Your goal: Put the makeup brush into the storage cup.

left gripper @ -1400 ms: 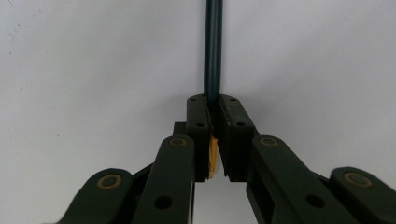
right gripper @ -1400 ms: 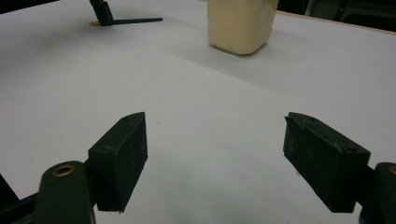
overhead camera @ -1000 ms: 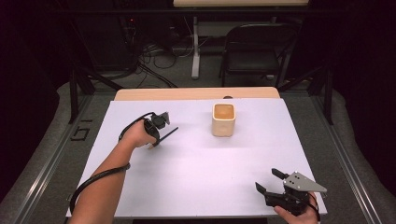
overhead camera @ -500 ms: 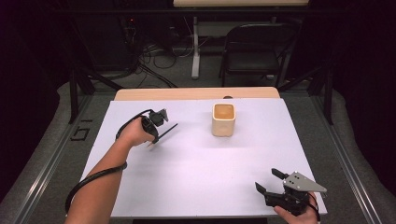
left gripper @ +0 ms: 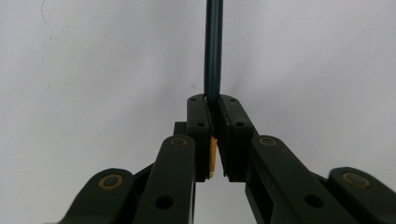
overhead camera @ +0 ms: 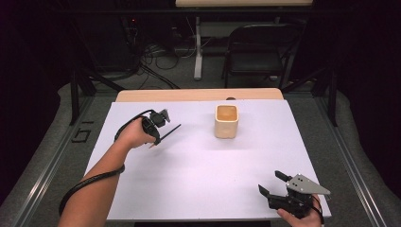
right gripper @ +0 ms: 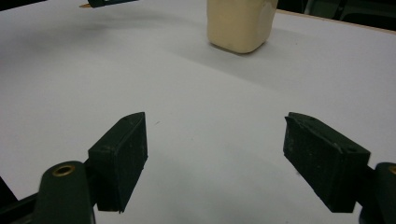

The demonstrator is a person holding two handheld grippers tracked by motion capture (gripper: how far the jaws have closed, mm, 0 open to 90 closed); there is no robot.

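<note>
No text, label, brand, number or sign can be read on anything in these pictures.

Tongs (left gripper: 213, 109) clamped on dark pencil (left gripper: 214, 51)

Dark teal pencil (left gripper: 213, 51), cream cup (overhead camera: 226, 121), white table (overhead camera: 198, 170), black grippers

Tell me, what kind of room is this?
Probably a lab or recording studio. A white table stands on grey floor amid dark surroundings, with loose cables and a folding chair behind it.
</note>
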